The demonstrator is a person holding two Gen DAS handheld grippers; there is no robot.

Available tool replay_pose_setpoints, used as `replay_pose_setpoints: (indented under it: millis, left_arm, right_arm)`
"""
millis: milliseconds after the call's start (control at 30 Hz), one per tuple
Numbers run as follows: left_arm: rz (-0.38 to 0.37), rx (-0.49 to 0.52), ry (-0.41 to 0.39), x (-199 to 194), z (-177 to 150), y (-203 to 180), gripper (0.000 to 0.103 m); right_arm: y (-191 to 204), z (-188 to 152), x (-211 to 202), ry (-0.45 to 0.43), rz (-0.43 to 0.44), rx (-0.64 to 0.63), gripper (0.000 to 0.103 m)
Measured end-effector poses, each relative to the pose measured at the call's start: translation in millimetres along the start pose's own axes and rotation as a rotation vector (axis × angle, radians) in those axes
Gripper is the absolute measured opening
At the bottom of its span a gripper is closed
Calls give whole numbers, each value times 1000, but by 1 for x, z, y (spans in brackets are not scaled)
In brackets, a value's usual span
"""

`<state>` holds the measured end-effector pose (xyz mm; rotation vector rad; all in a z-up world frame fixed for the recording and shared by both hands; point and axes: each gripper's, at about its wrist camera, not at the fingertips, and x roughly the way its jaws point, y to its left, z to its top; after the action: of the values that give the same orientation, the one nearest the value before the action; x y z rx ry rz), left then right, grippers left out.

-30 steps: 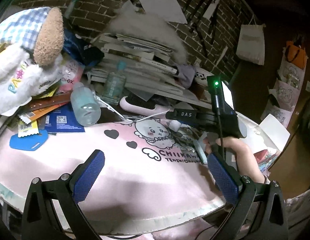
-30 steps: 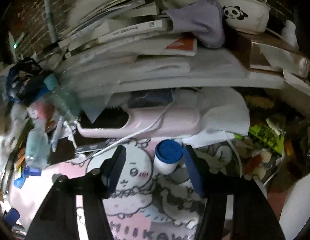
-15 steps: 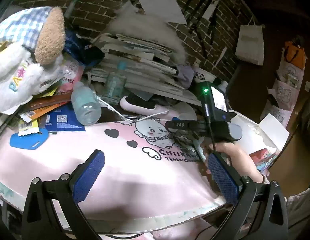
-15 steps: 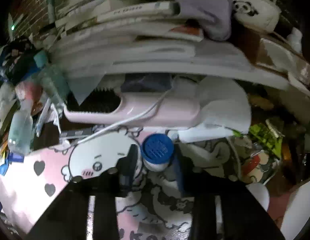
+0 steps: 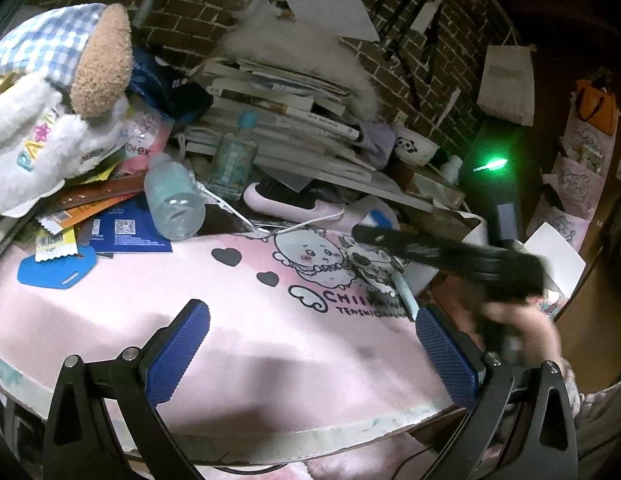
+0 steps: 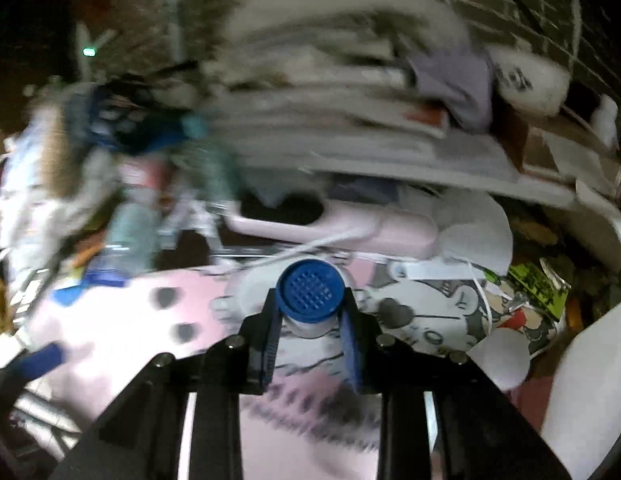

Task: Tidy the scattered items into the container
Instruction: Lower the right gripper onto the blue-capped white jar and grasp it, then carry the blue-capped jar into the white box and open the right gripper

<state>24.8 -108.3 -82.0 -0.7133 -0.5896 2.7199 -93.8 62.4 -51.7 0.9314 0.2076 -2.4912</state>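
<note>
A small white bottle with a blue ribbed cap (image 6: 310,292) sits between the pads of my right gripper (image 6: 310,318), which is shut on it just above the pink cartoon mat (image 6: 122,320). The right wrist view is motion-blurred. In the left wrist view that right gripper (image 5: 450,256) is a dark blur held by a hand (image 5: 526,332) at the mat's right side. My left gripper (image 5: 312,354) hangs open over the near part of the mat (image 5: 270,320), holding nothing. A pink hairbrush (image 5: 286,204) with a white cord lies at the mat's far edge.
A clear plastic bottle (image 5: 172,204), a teal-capped glass bottle (image 5: 232,156), a plush toy (image 5: 50,120), a blue tag (image 5: 54,272) and loose packets crowd the back left. A stack of books (image 5: 278,120) and a panda bowl (image 5: 414,146) stand behind. A pen (image 5: 404,292) lies on the mat.
My right gripper has gone from open around the blue-capped bottle to shut on it, and is now moving, blurring its view. The left gripper has stayed still and open.
</note>
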Motion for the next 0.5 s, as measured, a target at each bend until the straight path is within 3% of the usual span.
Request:
replay_pose_setpoints:
  millis: [200,367,500]
  left_arm:
    - [-5,31,7,0,1,-12,103]
    - [-9,41,14,3,3,-21,103]
    - [-9,51,29,11,5,-33,103]
  right_arm:
    - [-15,5,-99,-101,59,-76,25]
    - [-61,11,-151,-86,-56,-118,25]
    - [-107,10,-165,2,-147,-123,25]
